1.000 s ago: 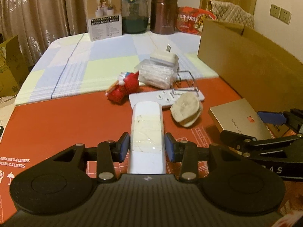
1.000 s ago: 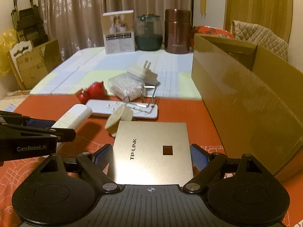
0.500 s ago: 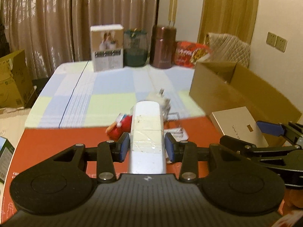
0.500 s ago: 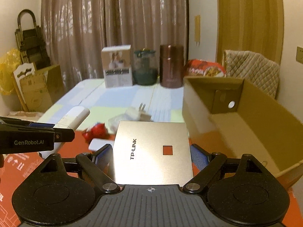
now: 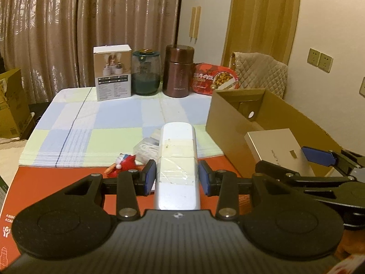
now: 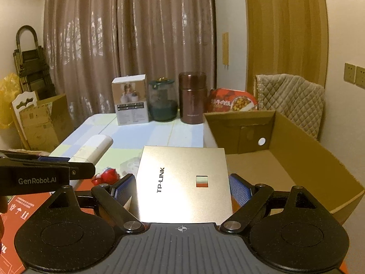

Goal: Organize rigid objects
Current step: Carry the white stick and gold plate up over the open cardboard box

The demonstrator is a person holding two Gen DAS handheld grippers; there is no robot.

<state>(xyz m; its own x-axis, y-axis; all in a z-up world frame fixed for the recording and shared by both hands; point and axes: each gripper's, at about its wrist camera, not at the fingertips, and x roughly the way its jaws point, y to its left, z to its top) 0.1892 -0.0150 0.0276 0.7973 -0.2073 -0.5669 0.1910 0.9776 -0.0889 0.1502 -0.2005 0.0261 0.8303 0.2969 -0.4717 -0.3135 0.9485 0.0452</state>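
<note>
My left gripper (image 5: pixel 177 179) is shut on a long white taped remote-like bar (image 5: pixel 177 157), held above the red mat. It also shows in the right wrist view (image 6: pixel 93 147). My right gripper (image 6: pixel 182 188) is shut on a flat gold TP-LINK box (image 6: pixel 182 180), held at the near rim of the open cardboard box (image 6: pixel 296 159). The gold box also shows in the left wrist view (image 5: pixel 277 146), over the cardboard box (image 5: pixel 230 123). A red toy figure (image 5: pixel 122 165) and a clear bag of white parts (image 5: pixel 147 147) lie on the table below.
At the table's far edge stand a white carton (image 5: pixel 113 72), a green glass jar (image 5: pixel 146 72), a brown canister (image 5: pixel 179 70) and a red food packet (image 5: pixel 214 78). A quilted chair back (image 5: pixel 260 73) is behind the cardboard box. Cardboard boxes (image 6: pixel 38 118) stand left of the table.
Both grippers have risen with their loads, so the table items sank below view. The right gripper has moved the gold box toward the cardboard box, whose inside now shows.
</note>
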